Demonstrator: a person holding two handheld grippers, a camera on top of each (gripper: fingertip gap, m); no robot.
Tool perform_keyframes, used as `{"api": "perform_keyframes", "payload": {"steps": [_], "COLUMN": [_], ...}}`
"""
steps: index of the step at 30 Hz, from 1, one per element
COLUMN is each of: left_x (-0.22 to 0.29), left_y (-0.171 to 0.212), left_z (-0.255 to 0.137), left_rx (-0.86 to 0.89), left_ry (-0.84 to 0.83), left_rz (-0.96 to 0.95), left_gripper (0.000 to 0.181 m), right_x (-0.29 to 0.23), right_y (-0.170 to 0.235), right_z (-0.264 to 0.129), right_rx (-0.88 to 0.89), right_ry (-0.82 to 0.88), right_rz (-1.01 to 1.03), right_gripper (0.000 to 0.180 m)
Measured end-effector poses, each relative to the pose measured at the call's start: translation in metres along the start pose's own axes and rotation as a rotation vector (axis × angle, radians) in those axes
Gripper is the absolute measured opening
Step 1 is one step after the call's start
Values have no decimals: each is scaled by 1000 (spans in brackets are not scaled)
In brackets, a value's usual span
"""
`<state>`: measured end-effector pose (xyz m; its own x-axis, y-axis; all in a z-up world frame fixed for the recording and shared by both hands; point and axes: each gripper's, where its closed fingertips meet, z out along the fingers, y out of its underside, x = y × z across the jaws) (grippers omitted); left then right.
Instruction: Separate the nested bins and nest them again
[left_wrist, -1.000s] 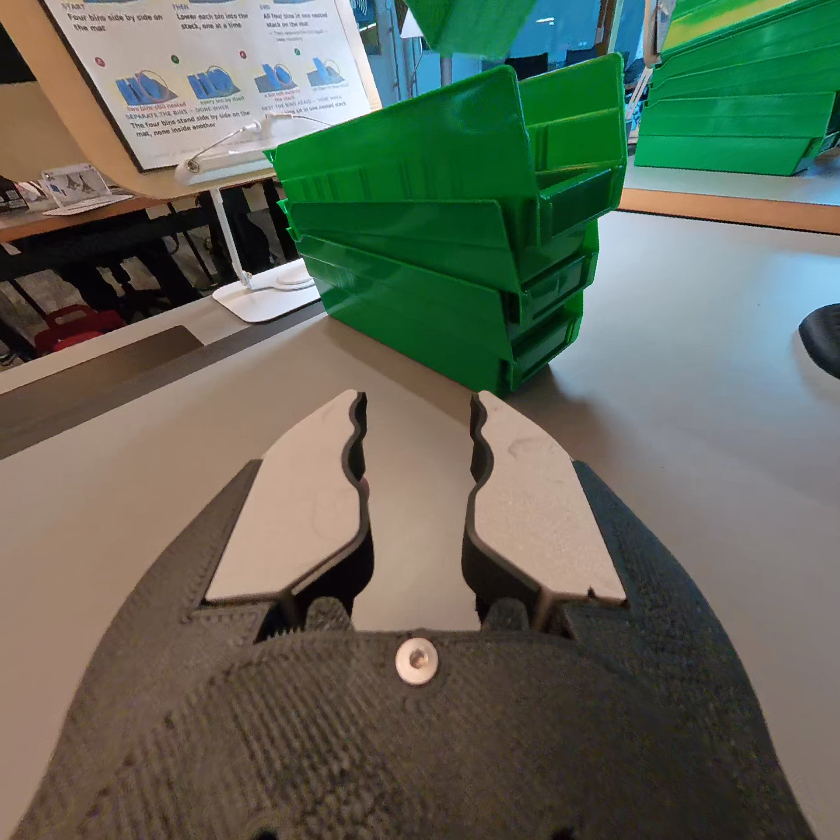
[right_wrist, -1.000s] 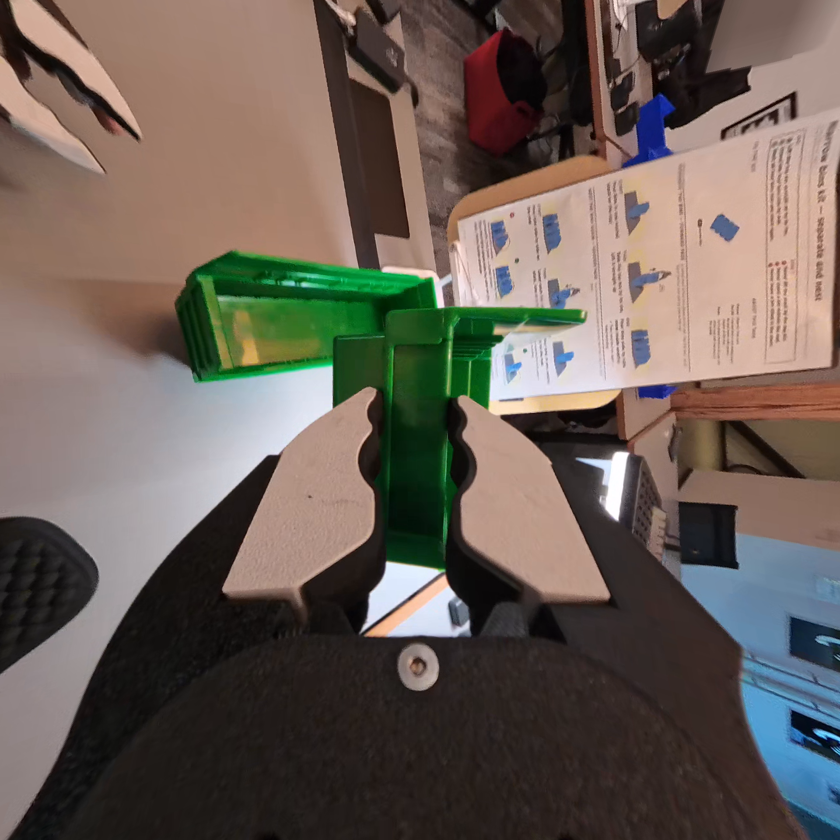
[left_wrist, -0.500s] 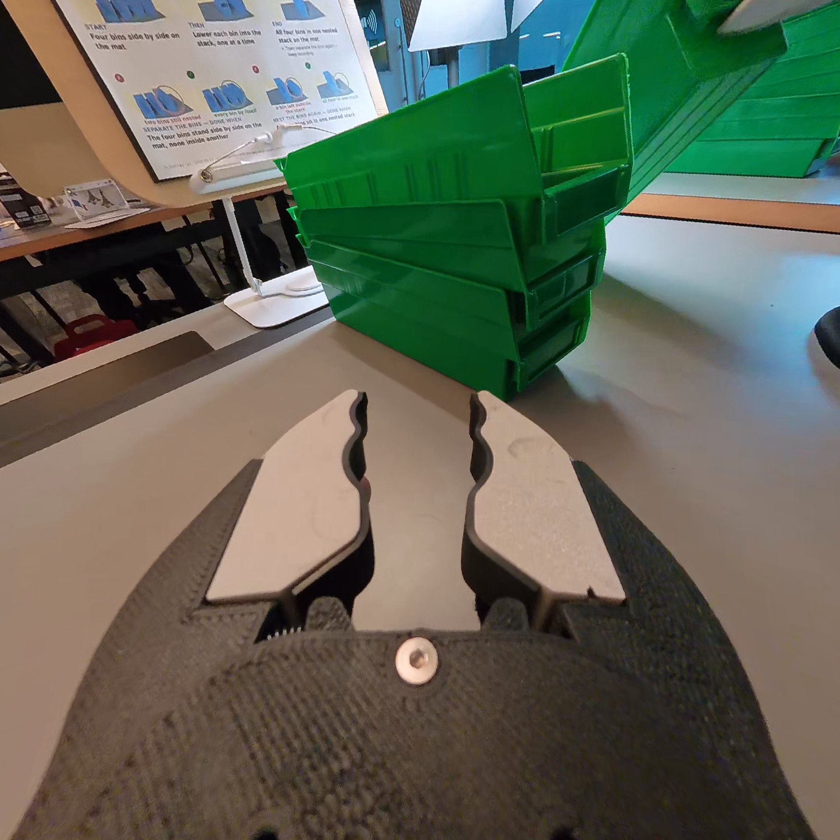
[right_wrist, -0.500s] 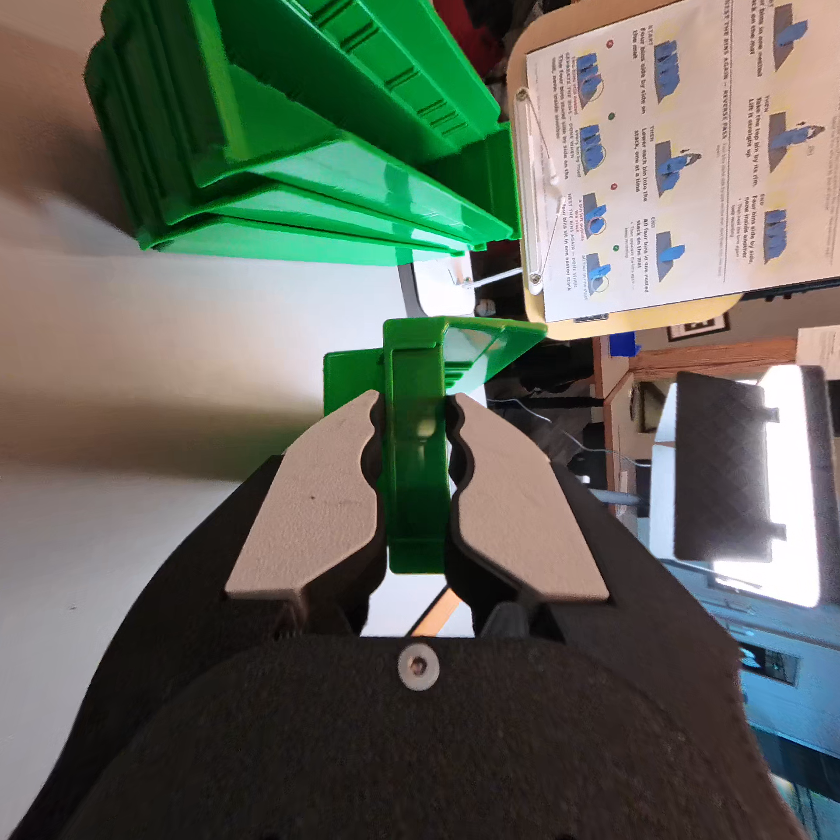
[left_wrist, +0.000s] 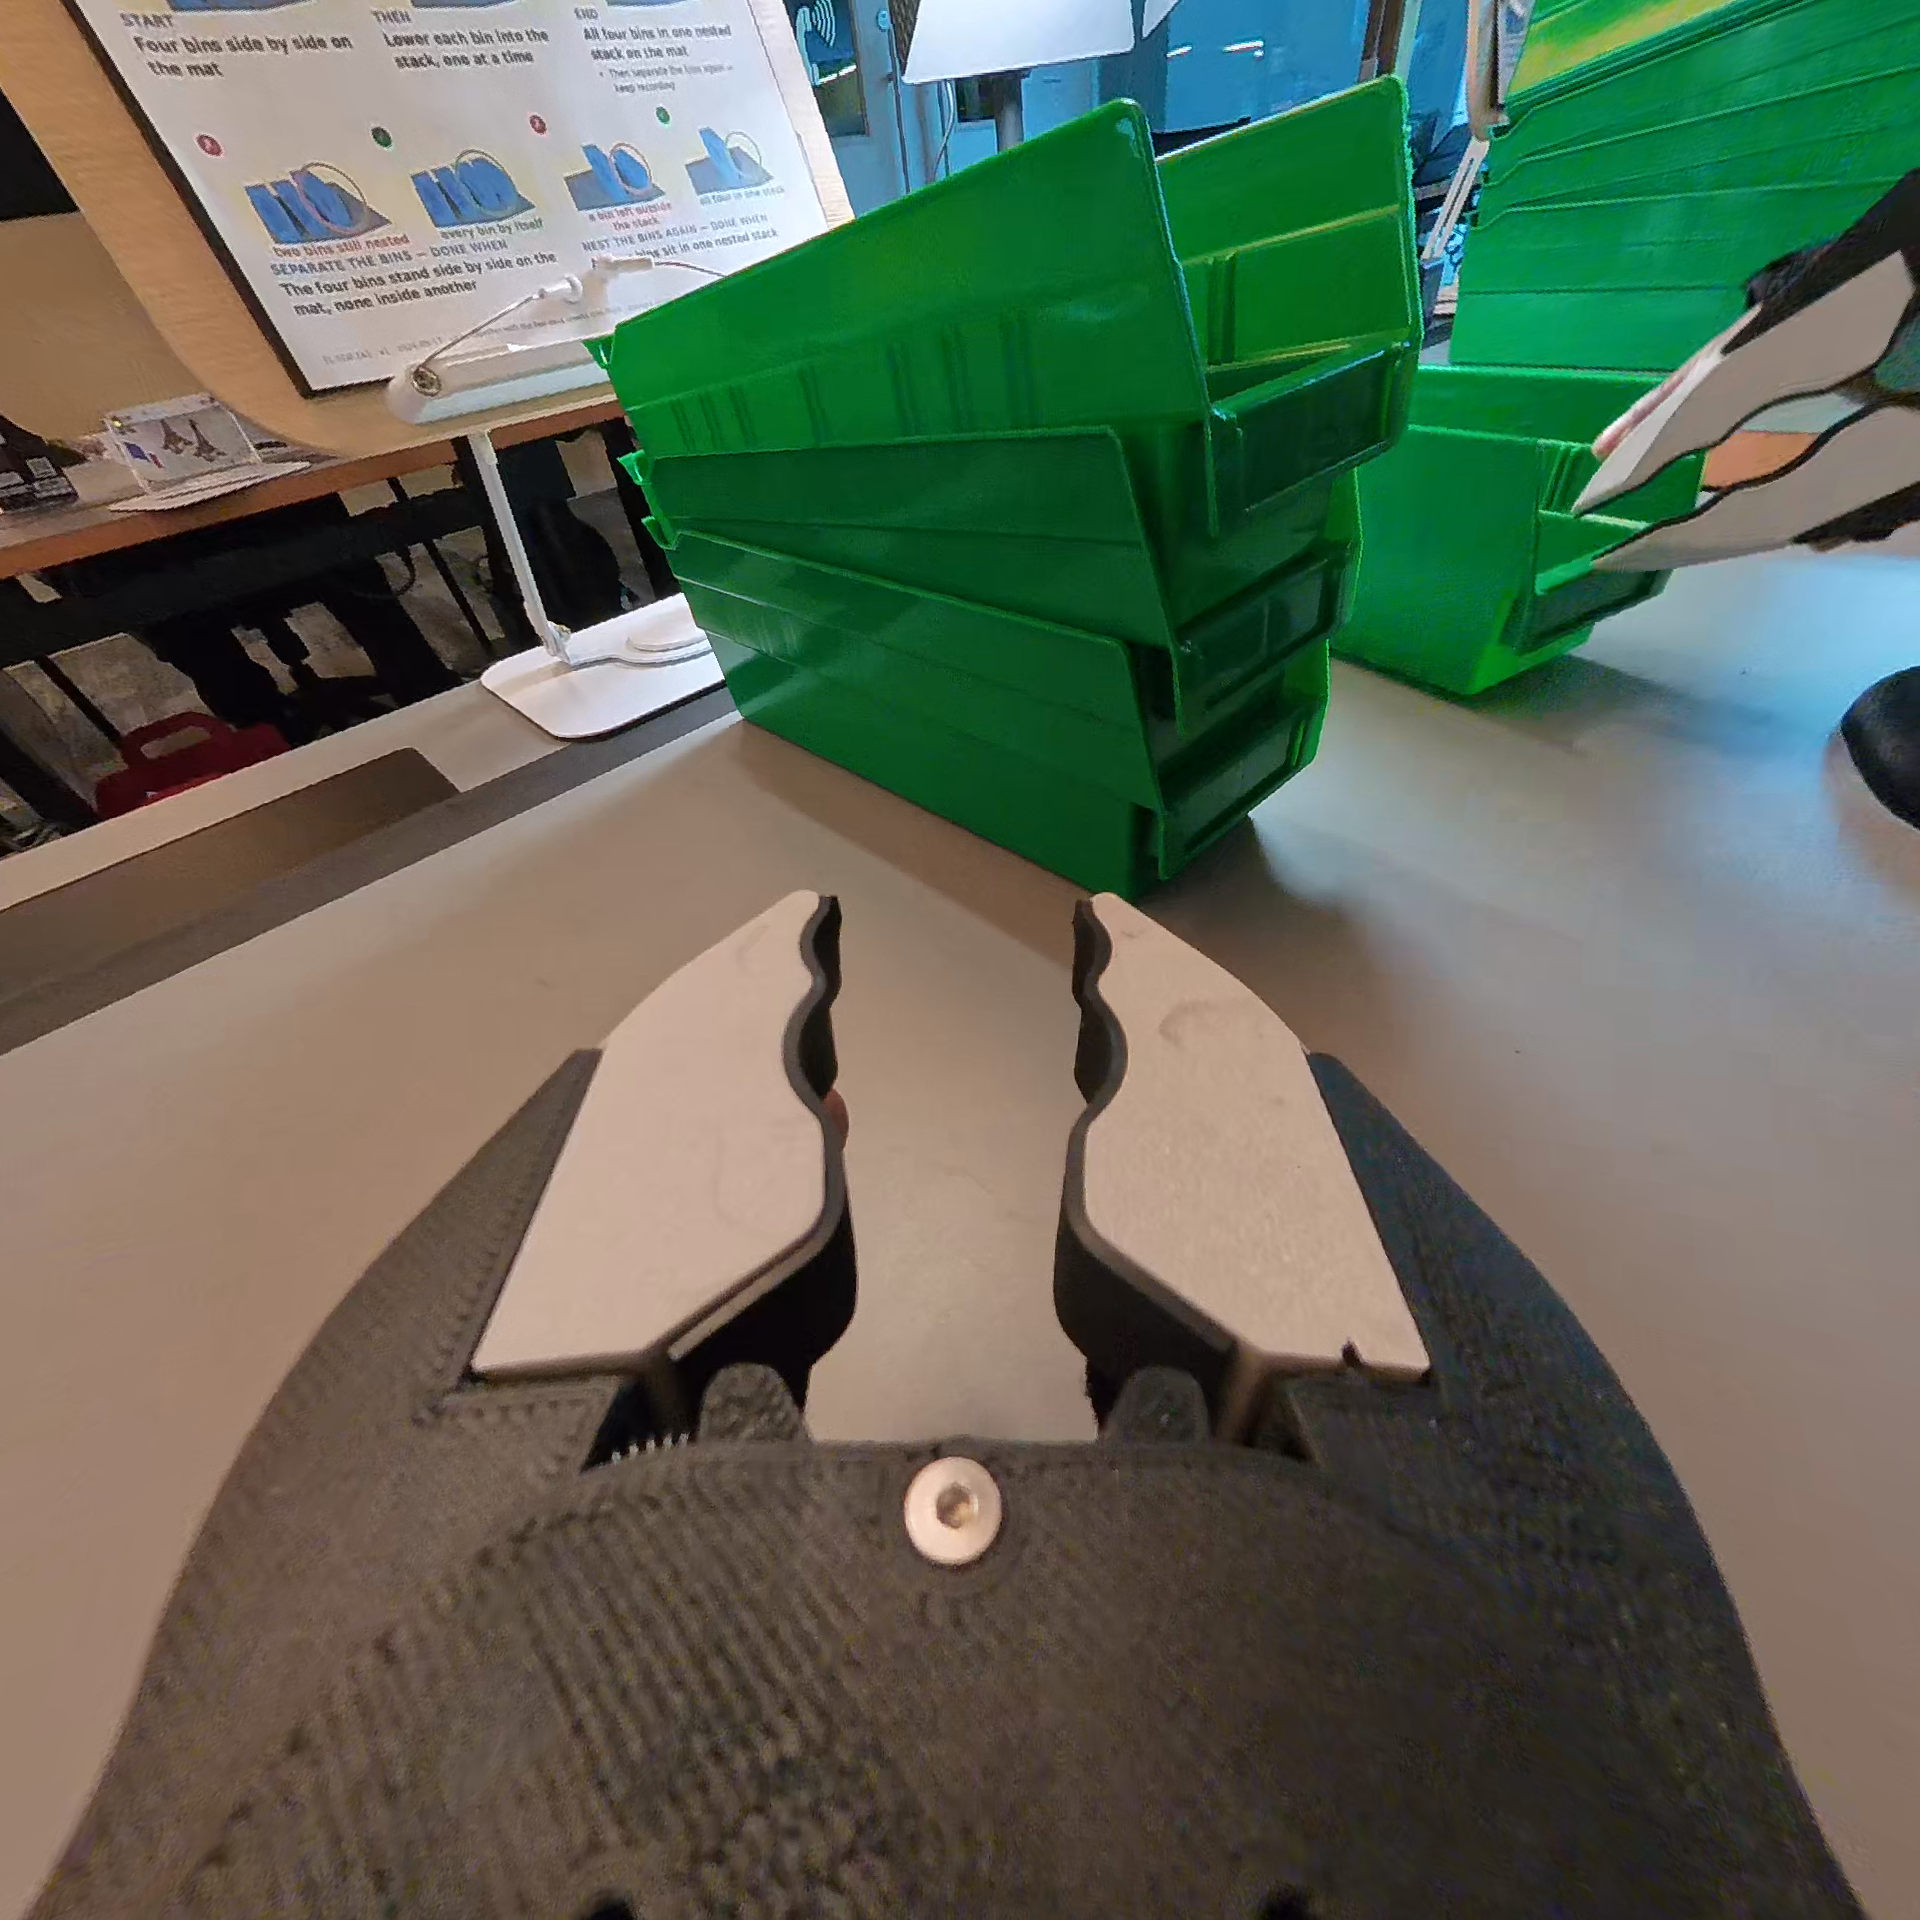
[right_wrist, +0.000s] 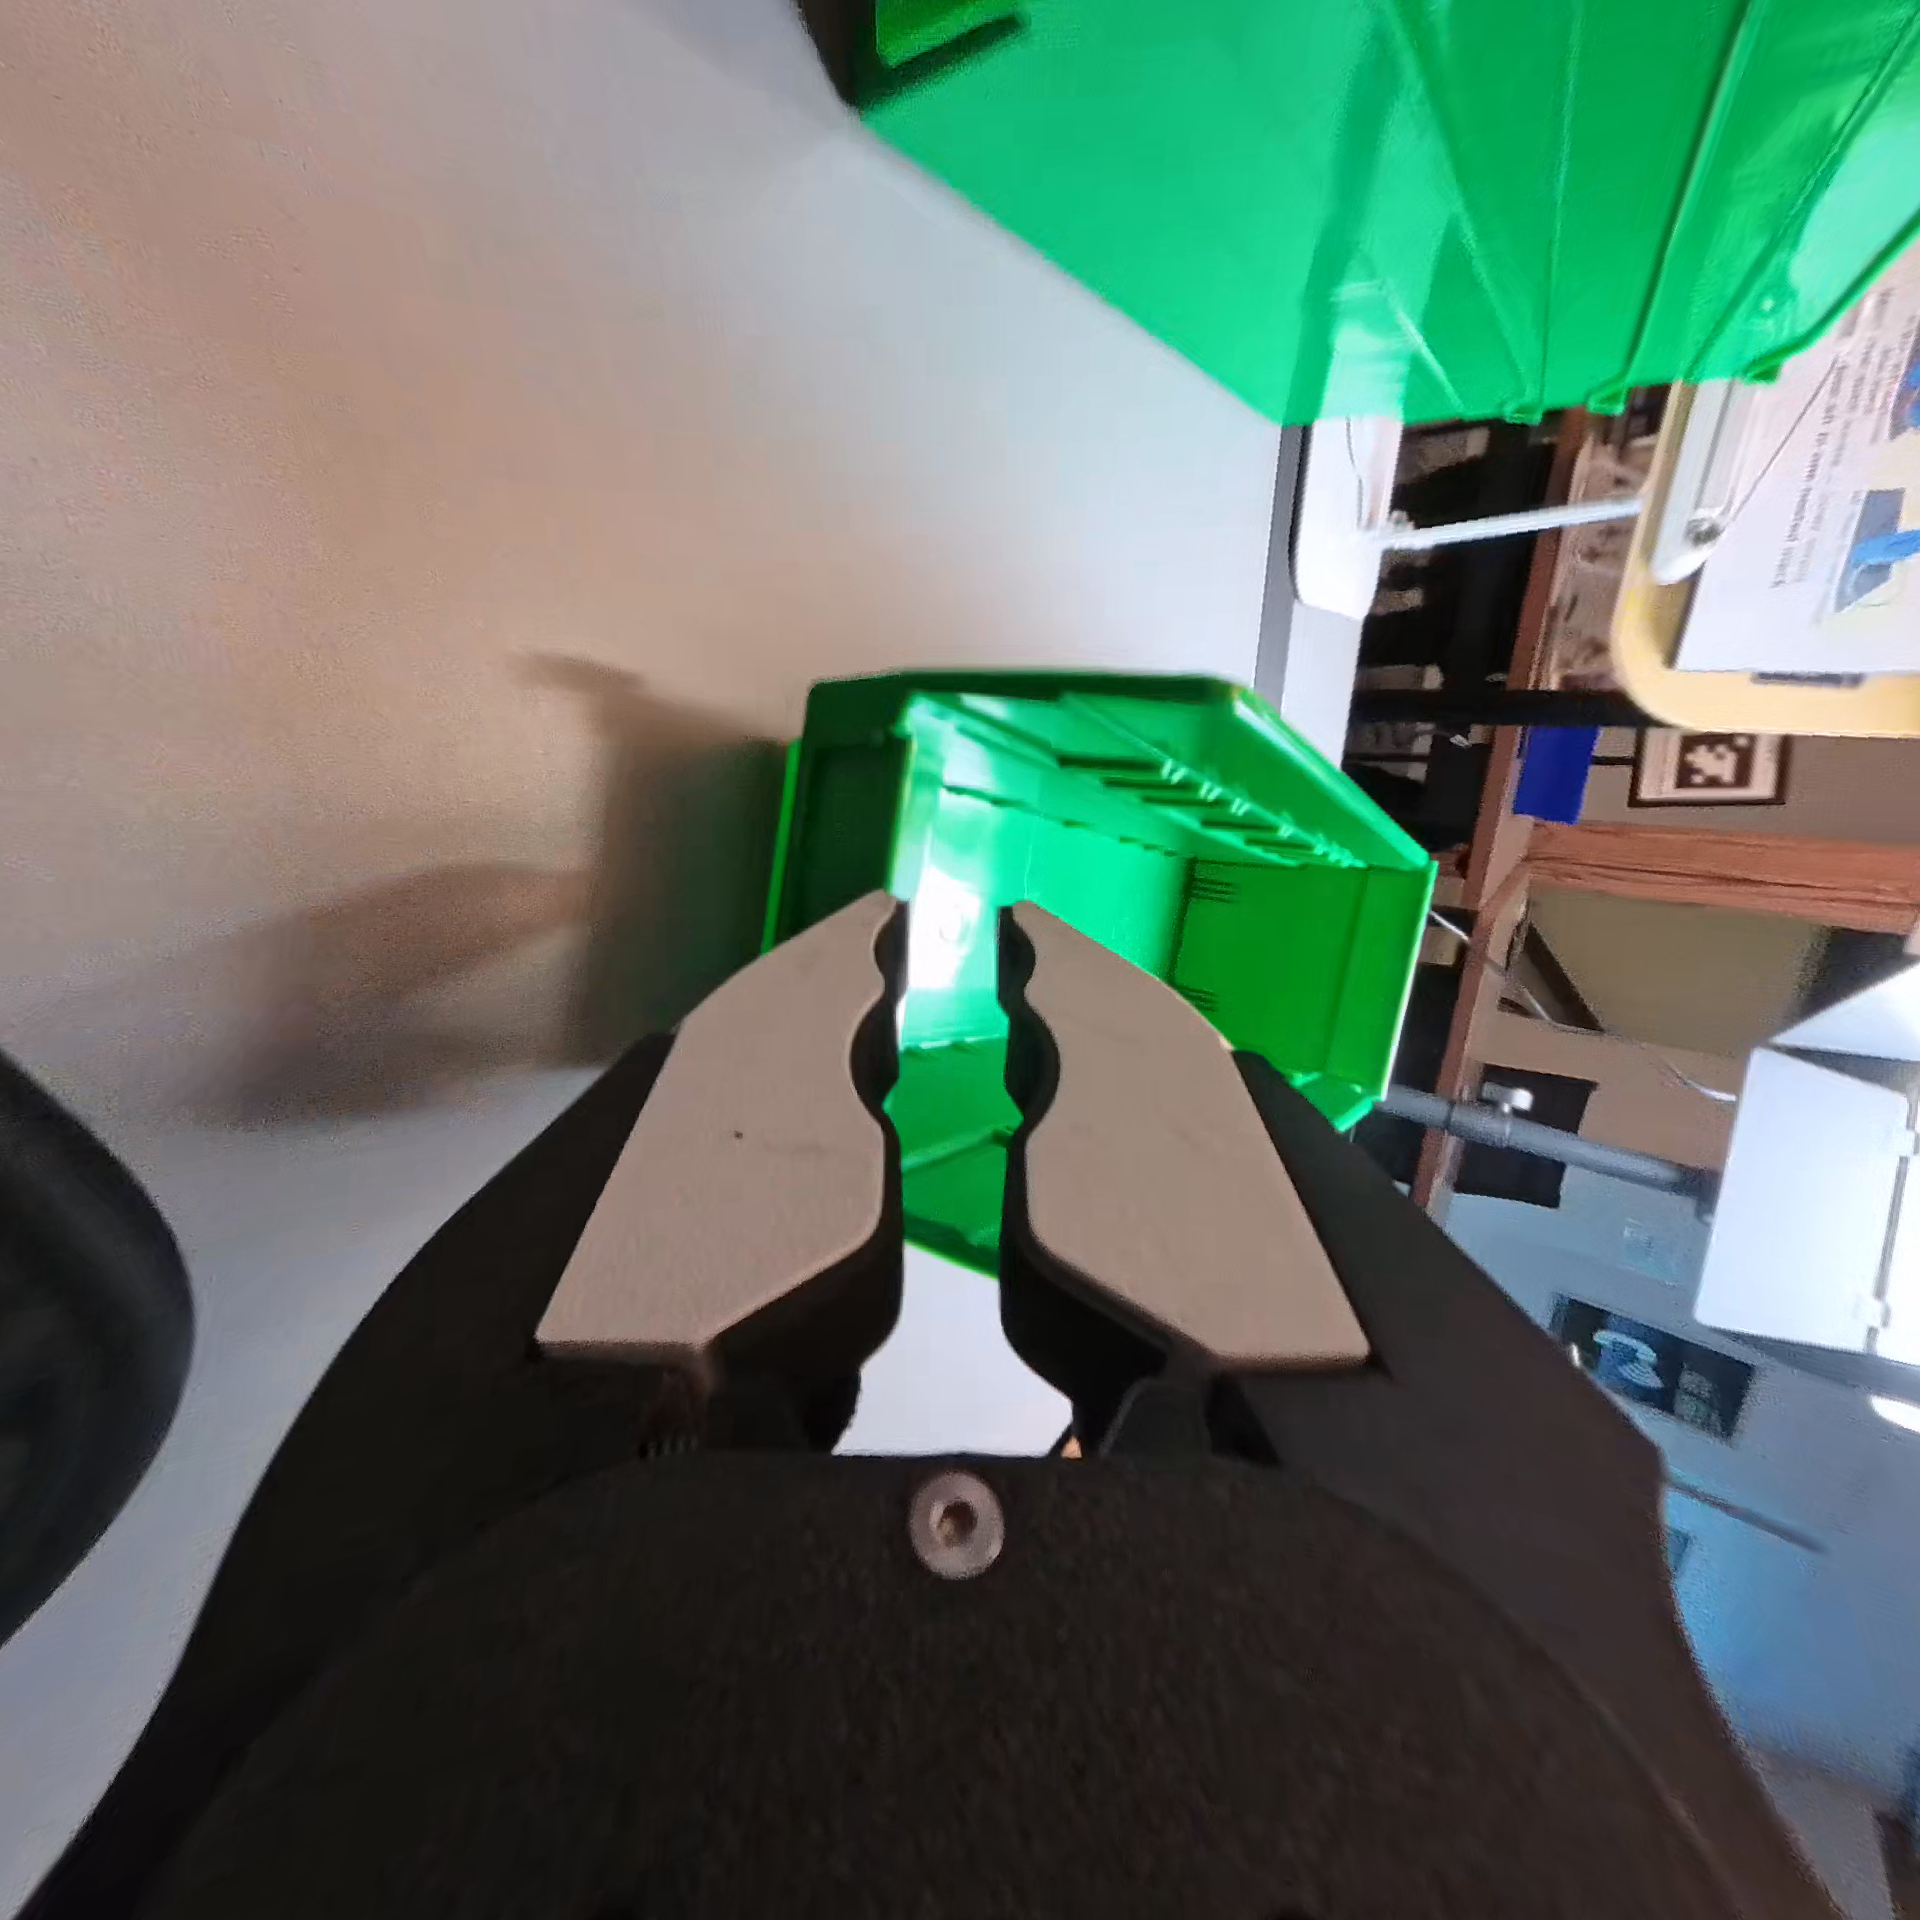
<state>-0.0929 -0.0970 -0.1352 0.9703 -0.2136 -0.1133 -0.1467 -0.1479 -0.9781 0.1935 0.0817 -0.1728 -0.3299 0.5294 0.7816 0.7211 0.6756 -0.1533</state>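
Right gripper (right_wrist: 951, 914) pinches single bin's (right_wrist: 1288, 935) front lip (lengthwise away); left gripper (left_wrist: 951, 914) open

Grey tabletop (left_wrist: 1558, 1039) up front, with a darker strip (left_wrist: 260, 831) along its left edge. White lamp base (left_wrist: 603, 675) sits at the far edge, thin stem (left_wrist: 509, 551) rising from it. Behind that, an instruction poster (left_wrist: 447, 156) on a tan rounded board (left_wrist: 156, 260). Wooden desk (left_wrist: 208, 509) at left carries a small card stand (left_wrist: 182, 442); a red bag (left_wrist: 177, 758) sits on the floor below. Bluish windows (left_wrist: 1247, 62) at the back. Right view: wooden shelving (right_wrist: 1662, 862), white box (right_wrist: 1808, 1195), blurred.
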Motion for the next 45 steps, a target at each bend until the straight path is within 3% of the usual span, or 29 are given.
{"api": "perform_keyframes", "payload": {"steps": [3,6,9,11,14,23,31,41,45], "left_x": [-1,1,4,6,7,9,12,14,15], "left_y": [1,4,4,4,5,12,15,14,11], "left_z": [0,2,4,4,2,5,6,7,6], "left_rx": [-5,-14,-19,-20,-18,-46,-57,-57,-47], "left_ry": [-4,5,15,18,20,34,40,41,38], "left_rz": [8,9,12,15,16,14,27,29,33], "left_gripper": [43,43,43,43,43,43,43,43,43], "right_x": [1,-10,-27,-30,-22,12,15,29,39], "right_y": [8,3,8,20,30,41,40,-55,-85], "right_z": [2,-2,3,13,32,71,71,-10,-38], "right_rx": [-22,-50,-158,-246,-281,-220,-205,205,433], "right_ry": [3,-129,-234,-249,-218,-209,-177,-123,-71], "right_rz": [66,153,130,95,33,-110,-107,338,687], "right_gripper": [21,48,56,53,31,31,32,43,47]}}
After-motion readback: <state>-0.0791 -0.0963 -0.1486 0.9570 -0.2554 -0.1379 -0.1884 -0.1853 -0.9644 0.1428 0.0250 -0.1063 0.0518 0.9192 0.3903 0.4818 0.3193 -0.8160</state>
